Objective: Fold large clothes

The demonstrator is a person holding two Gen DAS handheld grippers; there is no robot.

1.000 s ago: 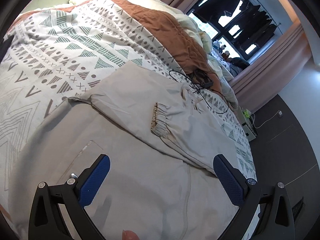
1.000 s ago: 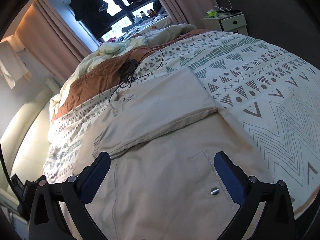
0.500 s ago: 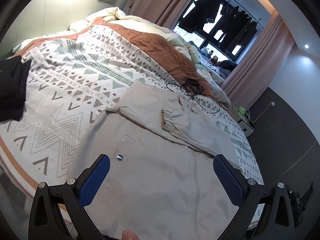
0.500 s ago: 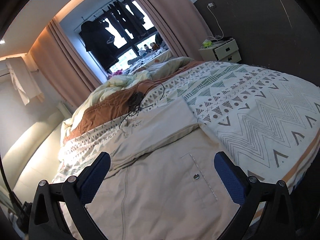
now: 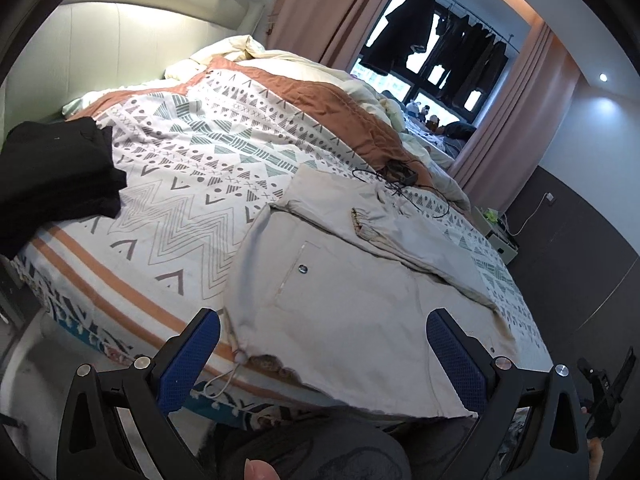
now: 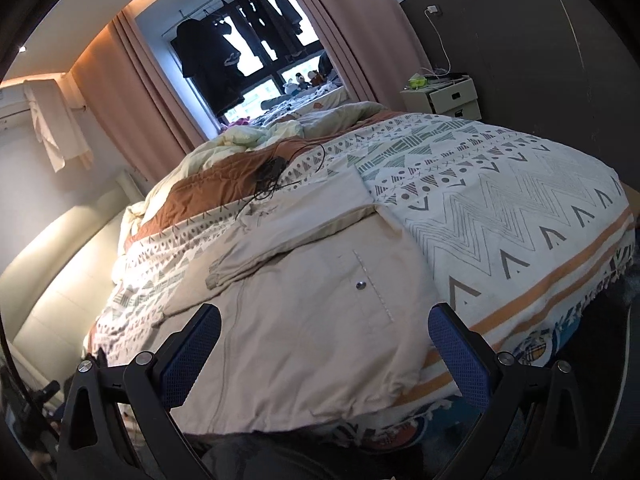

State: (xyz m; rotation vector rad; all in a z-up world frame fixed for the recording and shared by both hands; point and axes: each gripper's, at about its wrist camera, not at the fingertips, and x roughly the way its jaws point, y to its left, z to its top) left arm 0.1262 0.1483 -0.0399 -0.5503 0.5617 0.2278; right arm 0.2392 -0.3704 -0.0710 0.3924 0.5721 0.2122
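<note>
Both tools have pulled back and up from the bed since a second ago: then each view was filled with beige cloth close under the fingers, now the whole foot edge of the bed (image 5: 120,292) and the room behind it show. The left tool (image 5: 320,354) is spread wide with nothing between its blue, dimpled pads, and the right tool (image 6: 324,350) stands just as wide and empty.

The beige jacket (image 5: 352,312) lies flat at the foot edge of the bed, its hem hanging slightly over that edge, in the same lay as before. It is a matte woven cloth, with a stitched rectangular pocket closed by a small metal snap (image 5: 302,268). One sleeve (image 5: 400,236) is folded across the body, ending in a gathered elastic cuff with a darker, soiled rim. A white drawcord (image 5: 224,380) dangles from the hem corner.

Under the jacket is a white bedspread (image 6: 500,200) printed with grey-green triangles, dots and zigzags, bordered with orange stripes. Beyond it an orange-brown quilt (image 5: 340,108) is bunched toward the head edge. A black cable (image 5: 400,184) lies tangled just past the jacket's collar. A folded stack of black clothing (image 5: 52,176) rests at the bed's left corner in the left wrist view, newly in sight.
</note>
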